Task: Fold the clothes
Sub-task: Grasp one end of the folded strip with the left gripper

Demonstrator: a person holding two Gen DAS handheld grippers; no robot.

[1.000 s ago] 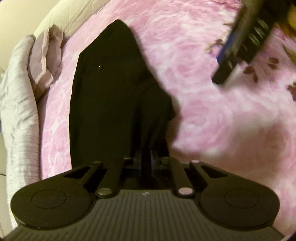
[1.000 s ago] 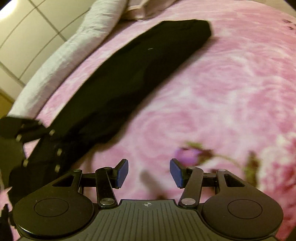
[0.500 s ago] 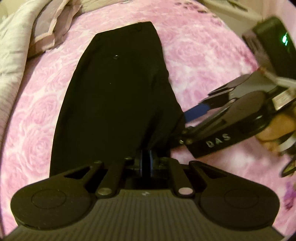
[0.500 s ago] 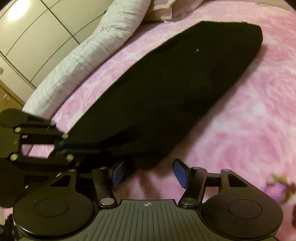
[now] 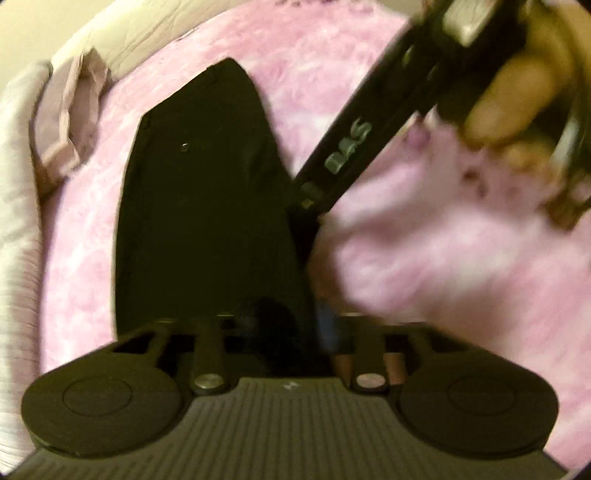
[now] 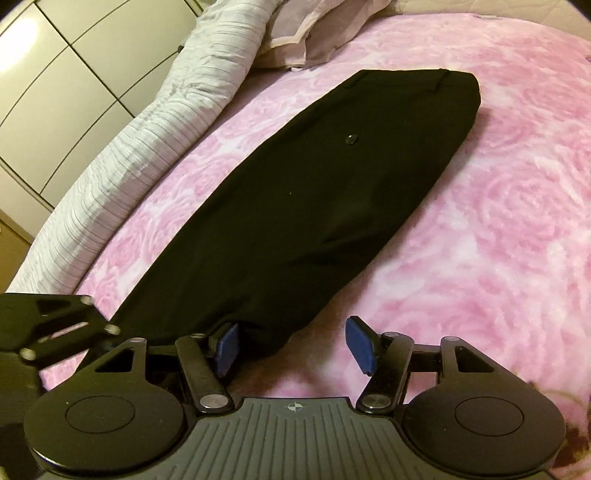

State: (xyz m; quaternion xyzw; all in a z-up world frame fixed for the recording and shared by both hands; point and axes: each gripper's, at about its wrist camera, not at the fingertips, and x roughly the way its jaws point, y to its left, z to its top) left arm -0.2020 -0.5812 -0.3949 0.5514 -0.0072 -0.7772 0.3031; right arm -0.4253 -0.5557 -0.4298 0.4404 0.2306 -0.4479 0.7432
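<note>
Black trousers (image 6: 332, 192), folded lengthways, lie on the pink rose blanket (image 6: 498, 221) with the waistband at the far end. Their near end sits between the fingers of my right gripper (image 6: 293, 343), which is open; the cloth touches the left blue pad (image 6: 226, 345). In the blurred left wrist view the trousers (image 5: 207, 206) run away from my left gripper (image 5: 284, 332). Its jaws stand slightly apart with the dark cloth still between them, and one blue pad (image 5: 328, 332) shows. The left gripper's frame (image 6: 55, 325) shows at the left edge.
A grey striped quilt roll (image 6: 147, 147) and a pale pillow (image 6: 306, 33) border the blanket on the far left. Cupboard panels (image 6: 55, 74) stand behind them. A person's hand (image 5: 517, 92) holds the right tool's black body (image 5: 351, 140) above the blanket.
My right gripper has come in to the trousers' near end and now straddles its corner. My left gripper's jaws, shut on the cloth before, have parted a little.
</note>
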